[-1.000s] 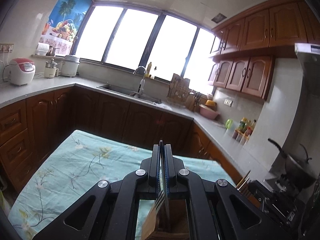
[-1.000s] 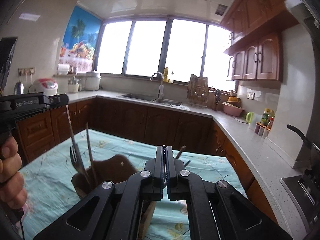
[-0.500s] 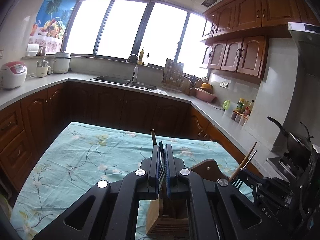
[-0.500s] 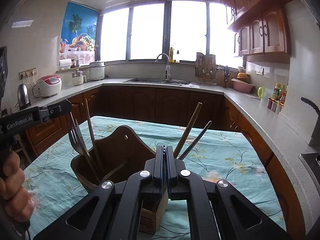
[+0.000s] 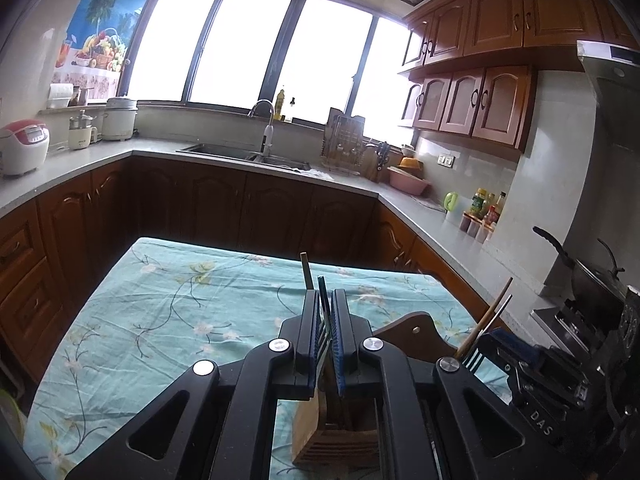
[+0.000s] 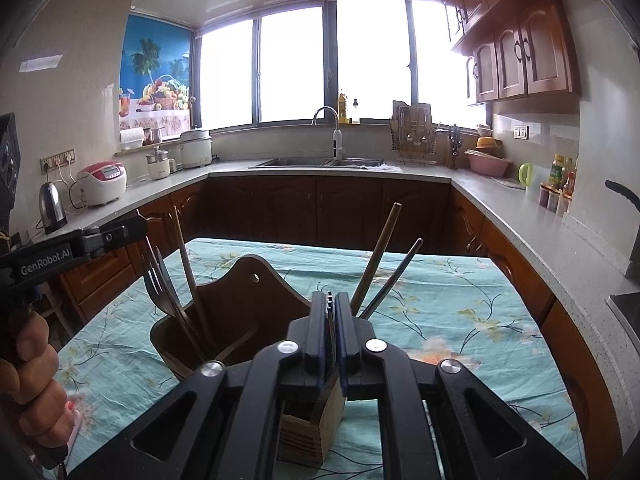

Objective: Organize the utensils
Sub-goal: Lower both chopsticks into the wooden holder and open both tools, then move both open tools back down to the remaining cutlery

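My left gripper [image 5: 326, 320] is shut on a thin dark utensil handle [image 5: 322, 296], with a wooden stick [image 5: 306, 274] rising beside it. It sits above a light wooden box holder [image 5: 336, 436]. My right gripper [image 6: 330, 320] is shut on a thin metal utensil [image 6: 329, 300] above the same box [image 6: 308, 436]. A dark wooden holder [image 6: 236, 304] stands left of it with forks [image 6: 156, 280] and chopsticks [image 6: 184, 256]. Two more sticks [image 6: 380, 256] lean out behind the right gripper.
The holders stand on a table with a teal flowered cloth [image 6: 460, 304]. Brown cabinets and a grey counter [image 6: 520, 216] wrap around it, with a sink [image 6: 320, 160] at the back, a rice cooker [image 6: 102, 182] and a kettle [image 6: 52, 208] to the left.
Both grippers have tilted down and steadied over the holders. The wooden box and dark holder have come into fuller view below them. Both stay shut on their utensils.
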### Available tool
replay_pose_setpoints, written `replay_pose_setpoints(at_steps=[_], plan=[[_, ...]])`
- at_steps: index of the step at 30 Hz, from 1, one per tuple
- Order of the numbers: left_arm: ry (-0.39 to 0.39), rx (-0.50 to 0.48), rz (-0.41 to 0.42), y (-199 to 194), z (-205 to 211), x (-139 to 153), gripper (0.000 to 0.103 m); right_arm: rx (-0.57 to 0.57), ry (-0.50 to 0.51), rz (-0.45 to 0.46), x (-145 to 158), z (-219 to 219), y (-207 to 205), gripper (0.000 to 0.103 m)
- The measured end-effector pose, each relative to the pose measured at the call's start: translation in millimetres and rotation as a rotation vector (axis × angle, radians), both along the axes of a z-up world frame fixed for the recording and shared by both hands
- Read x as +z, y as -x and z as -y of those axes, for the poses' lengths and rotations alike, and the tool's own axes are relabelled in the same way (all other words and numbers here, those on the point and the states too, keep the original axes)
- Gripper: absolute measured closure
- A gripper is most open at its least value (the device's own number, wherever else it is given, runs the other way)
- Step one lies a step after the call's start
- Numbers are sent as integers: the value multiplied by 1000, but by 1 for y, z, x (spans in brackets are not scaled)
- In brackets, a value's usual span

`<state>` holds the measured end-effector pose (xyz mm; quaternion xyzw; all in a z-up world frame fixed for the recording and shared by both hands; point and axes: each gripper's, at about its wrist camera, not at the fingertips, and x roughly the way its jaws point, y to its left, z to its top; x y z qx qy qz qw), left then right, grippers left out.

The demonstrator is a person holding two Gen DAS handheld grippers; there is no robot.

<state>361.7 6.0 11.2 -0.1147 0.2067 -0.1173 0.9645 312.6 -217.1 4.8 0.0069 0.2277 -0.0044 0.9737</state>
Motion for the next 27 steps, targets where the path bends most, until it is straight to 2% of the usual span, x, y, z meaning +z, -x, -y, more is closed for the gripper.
replay_pose_setpoints(at_steps=[1,4,6,9,11,16,21,27], plan=[[1,0,-2,0,0,-1,93,-2,-4,4,1,1,1,79],[1,12,1,1,0,2,79,0,-17,16,3,2,5,73],[4,12,2,2,1,2,77,-8,-25,23,6,5,7,72],[4,13,0,4,1,3,69,-28,-44,34,8,10,12,57],[5,21,1,7,0,4,51,-37,-69,40,9,15,16,53],[23,45,-2,23,-8,6,19,-59,-121,64,11,26,31,21],[38,55,-33,42,-15,3,11,-68,-180,83,10,34,52,7],[41,71,-70,71,-24,2,11,-61,-239,80,10,34,79,6]])
